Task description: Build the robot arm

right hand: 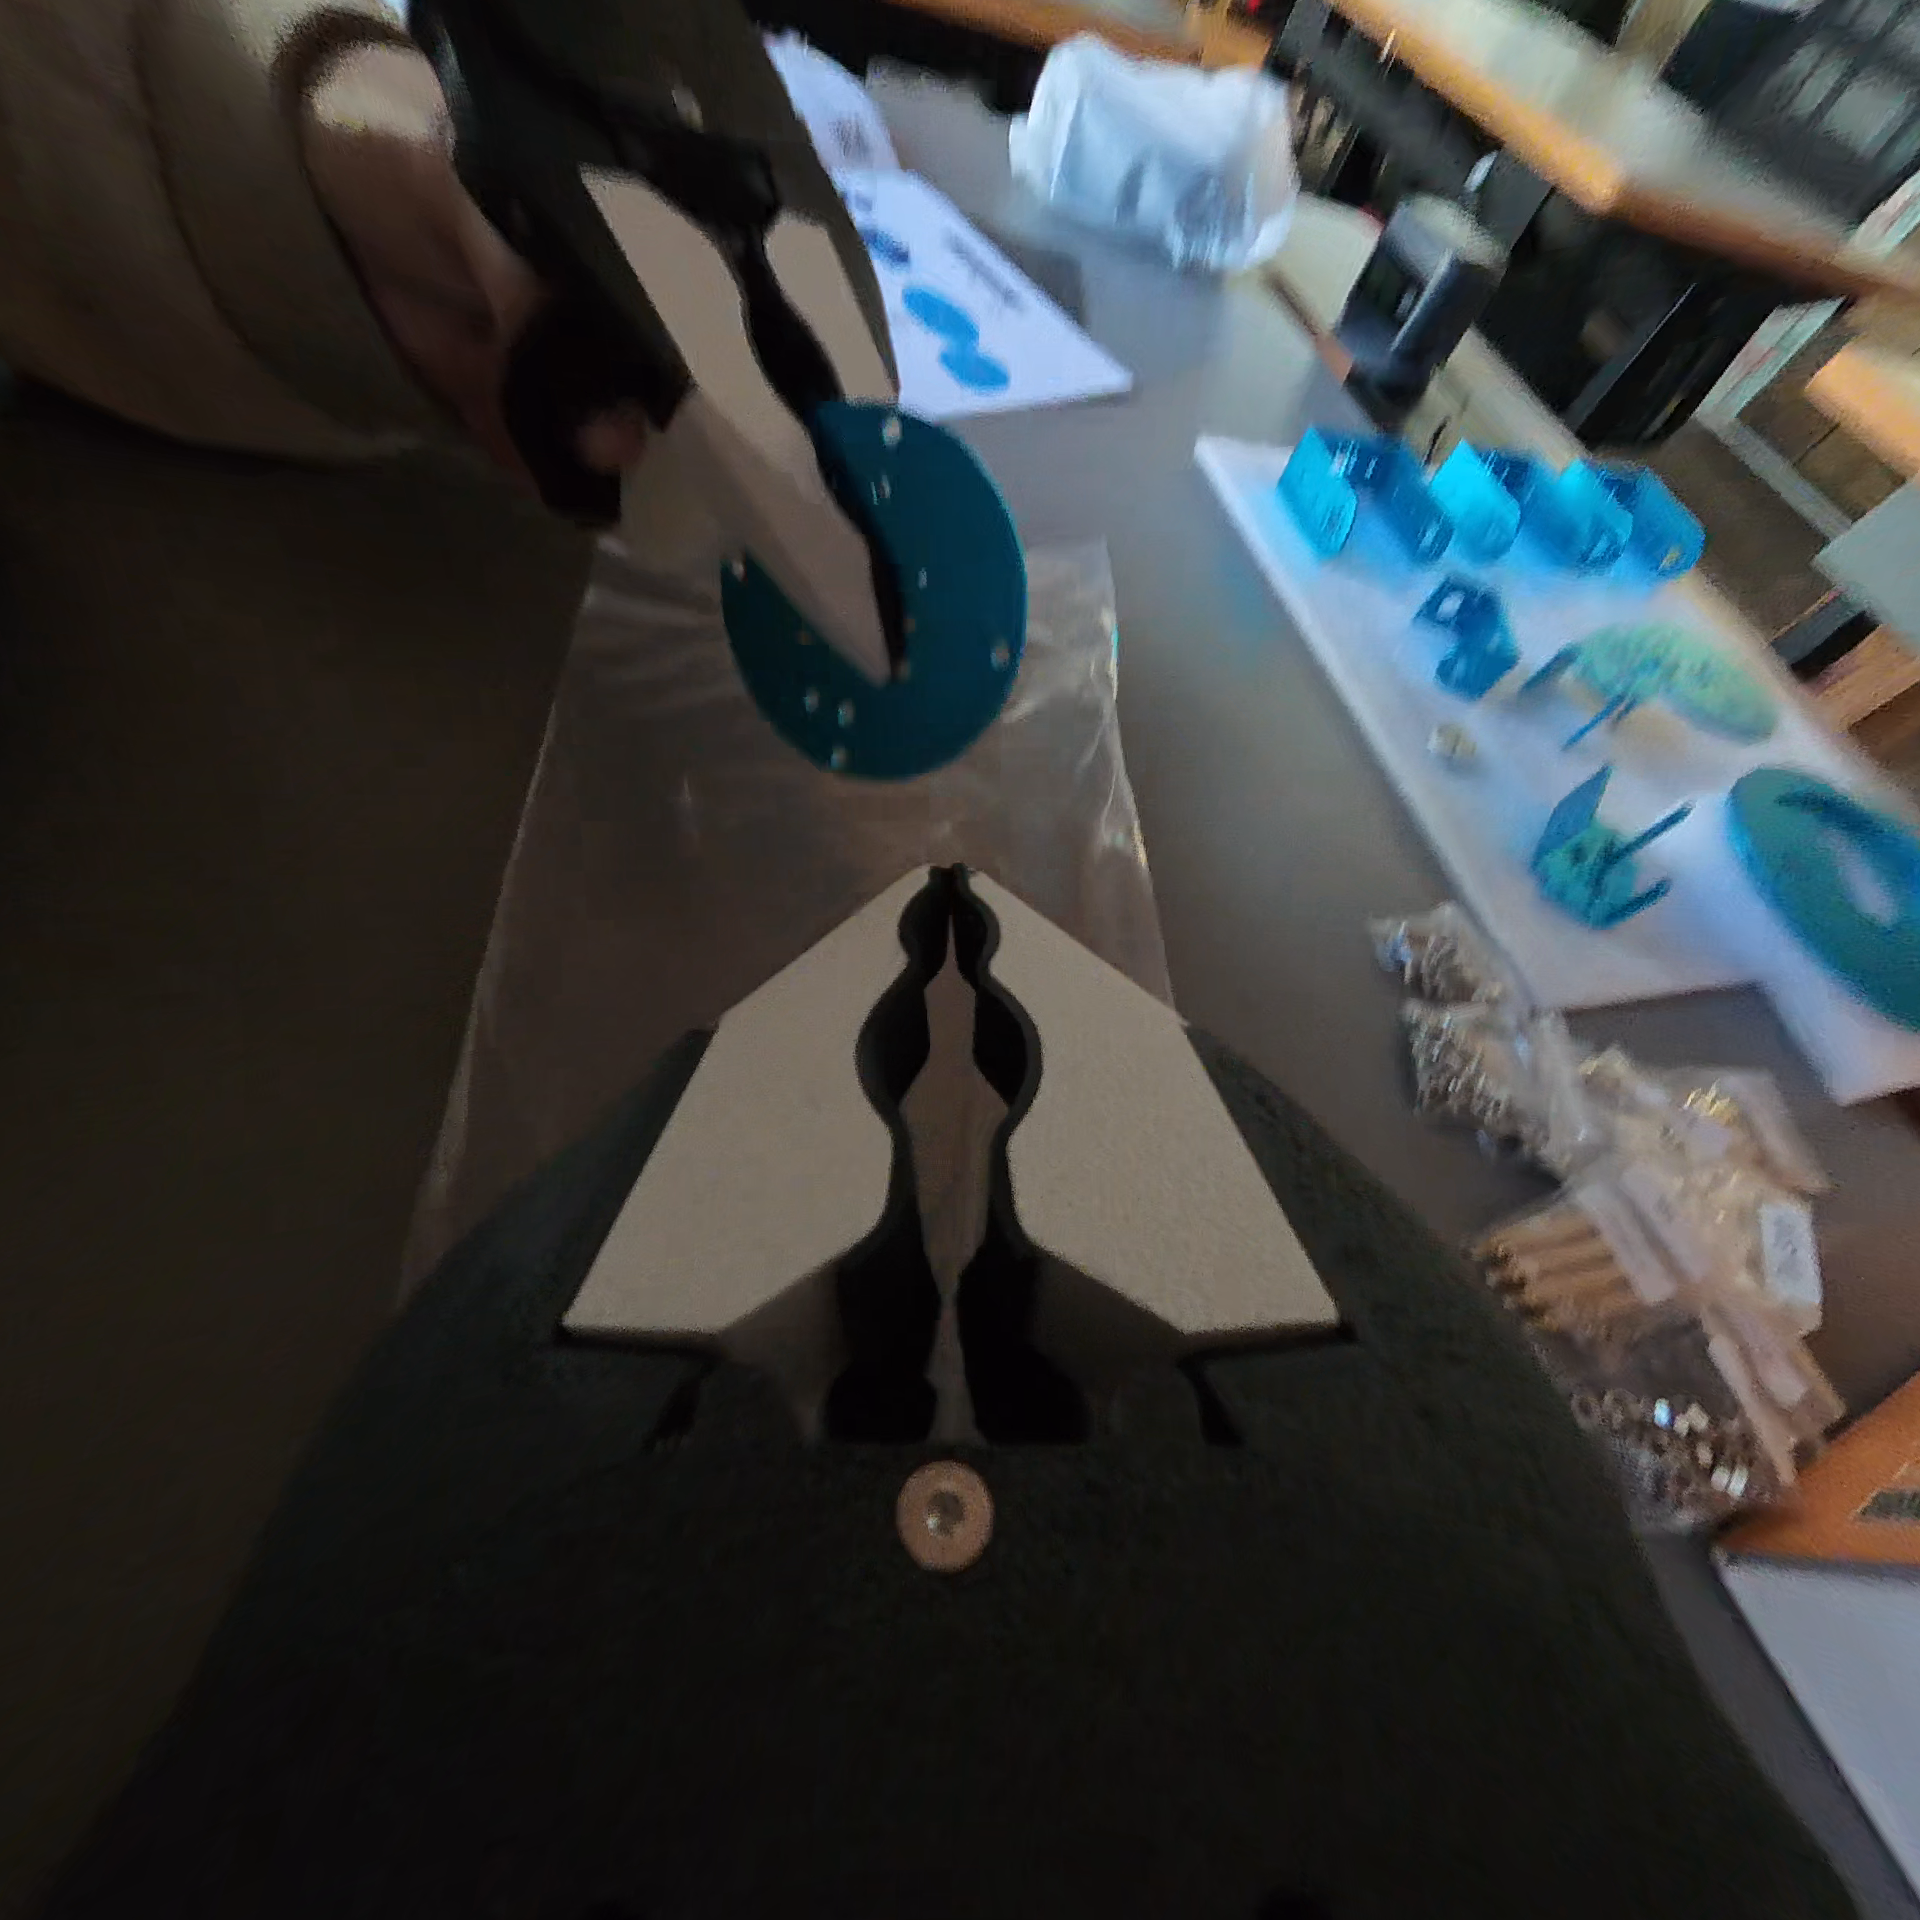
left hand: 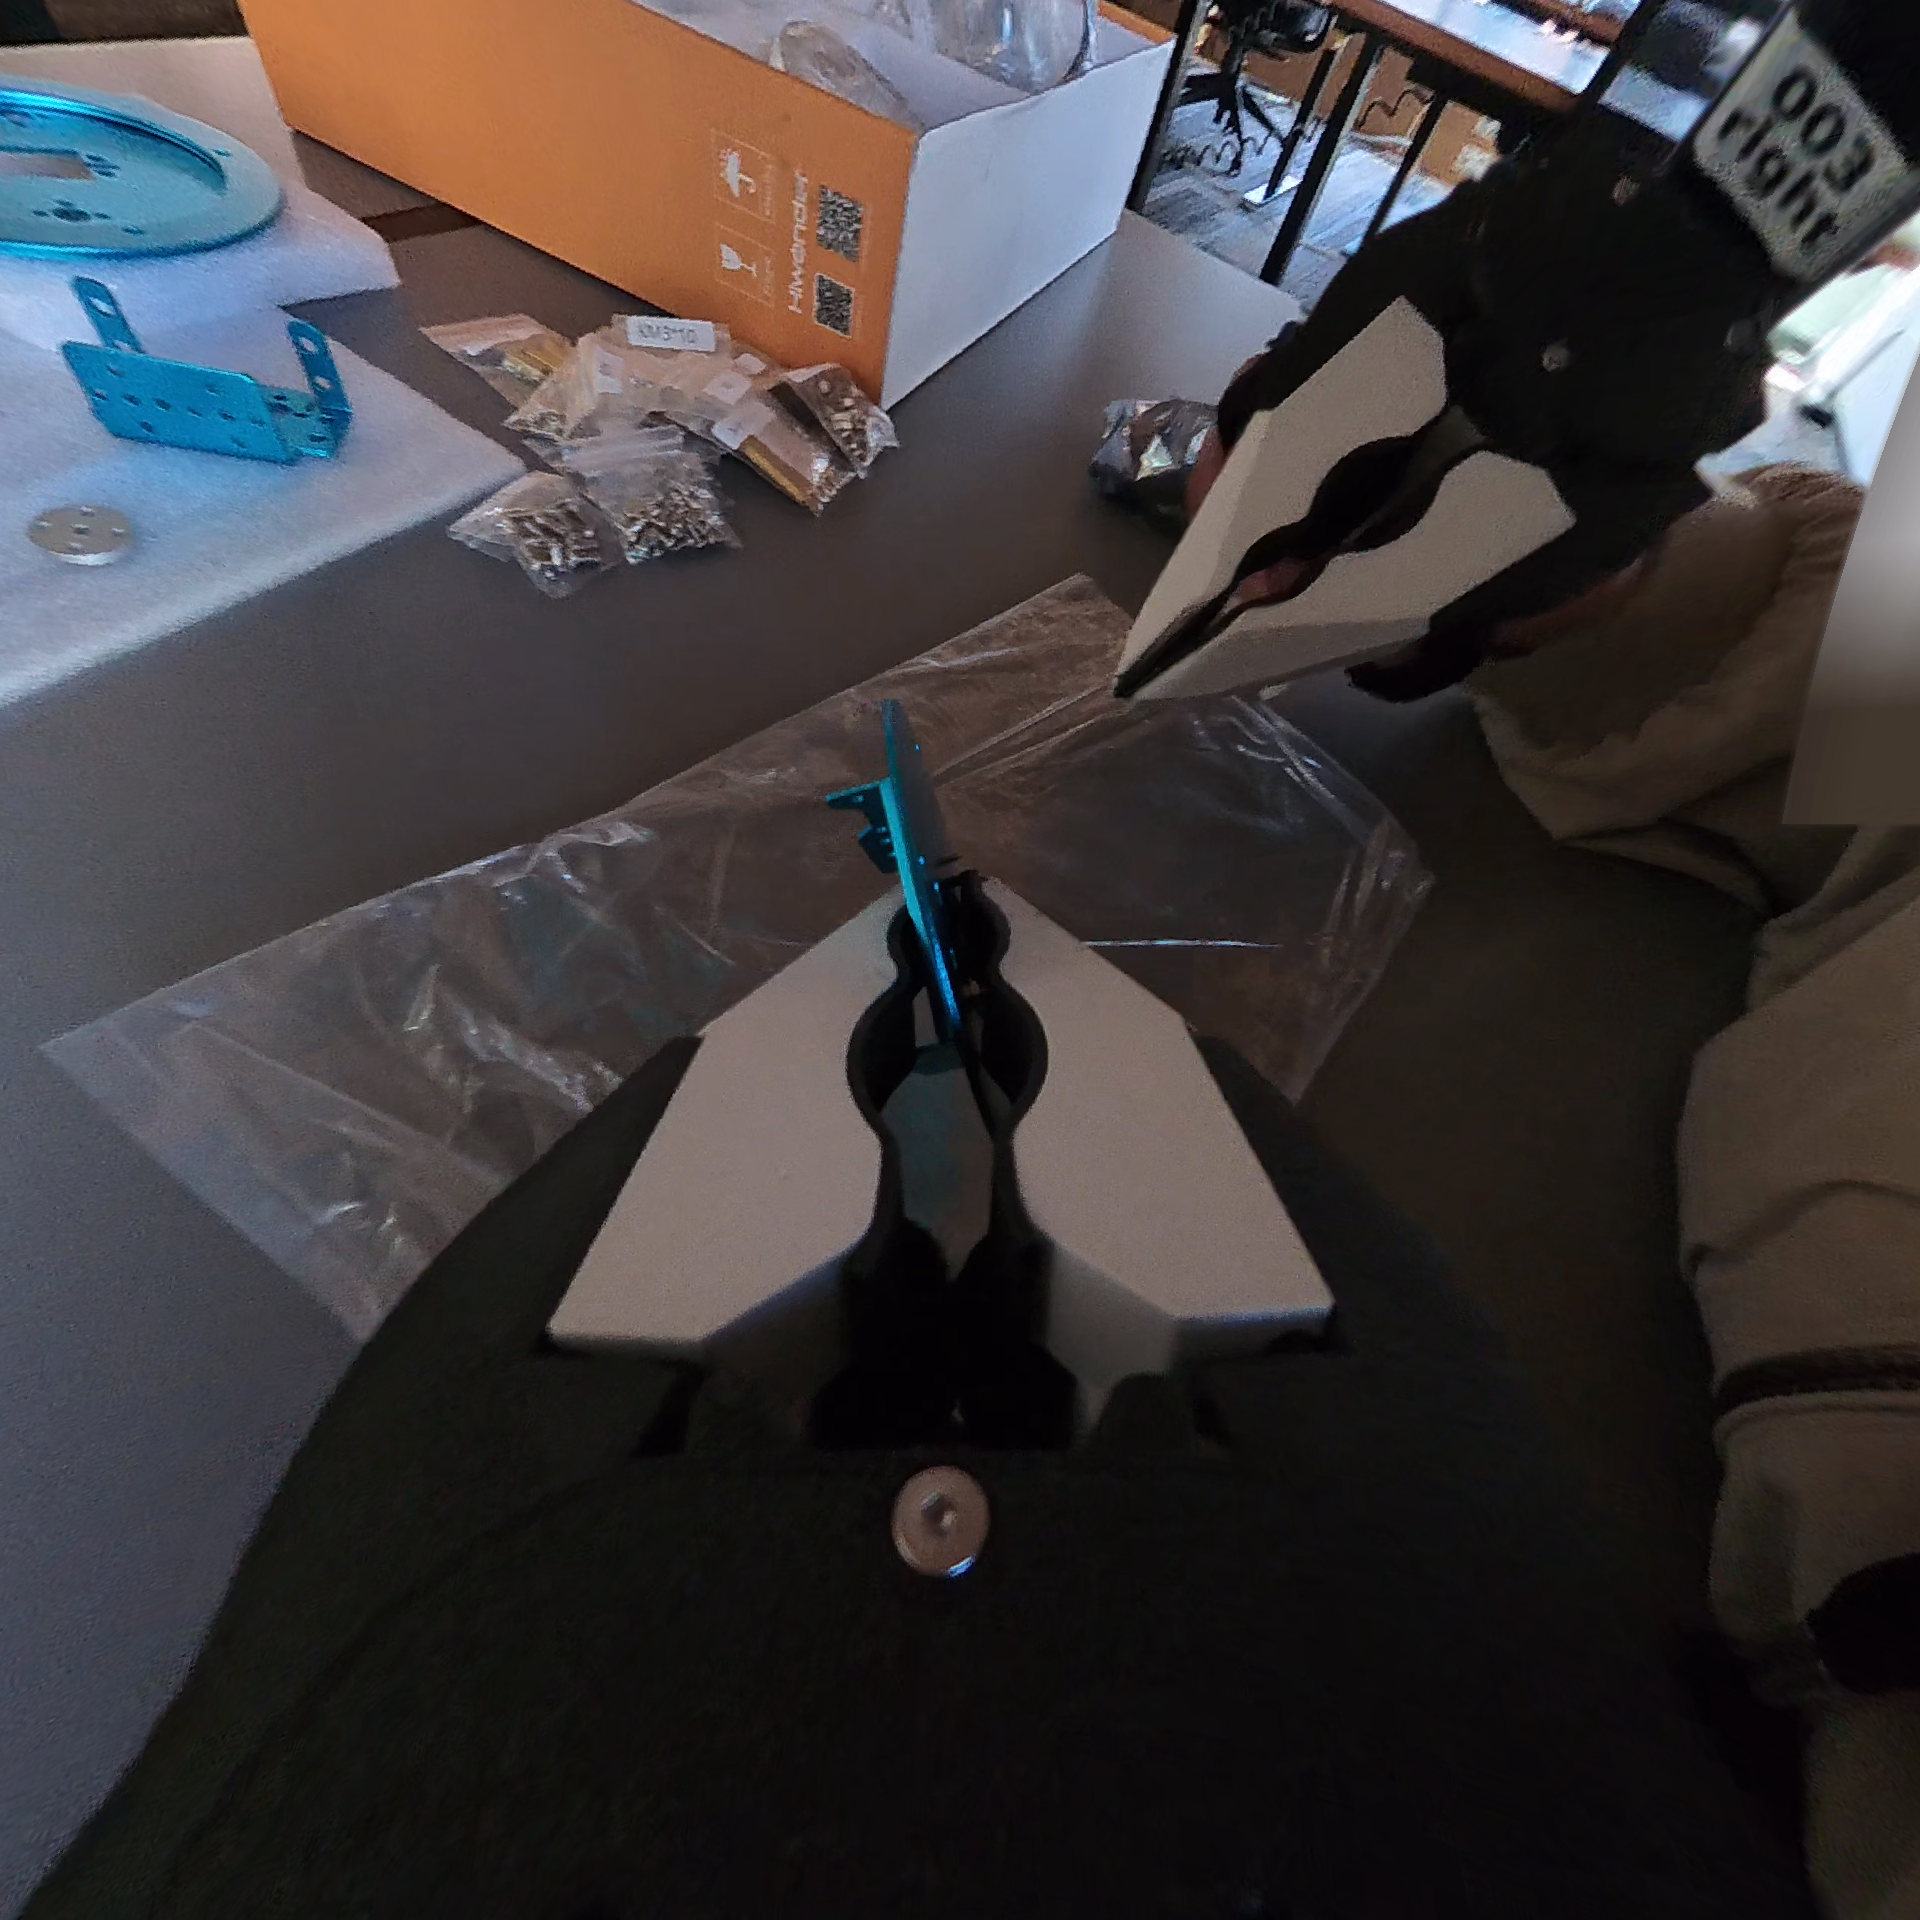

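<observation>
We've got our left gripper (left hand: 951,935) clamped on the edge of a blue round plate (right hand: 914,623), held up over the clear plastic bag (left hand: 520,987) on the table (left hand: 208,727), while our right gripper (right hand: 951,883) hovers nearby, fingers pinched together, empty.

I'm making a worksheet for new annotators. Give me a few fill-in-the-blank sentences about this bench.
1. The left gripper is shut on a round ____ plate.
2. The right gripper holds ____.
3. Under both grippers lies a clear plastic ____ on the table.
4. The open cardboard box has an ____ side.

Missing words: blue; nothing; bag; orange
</observation>
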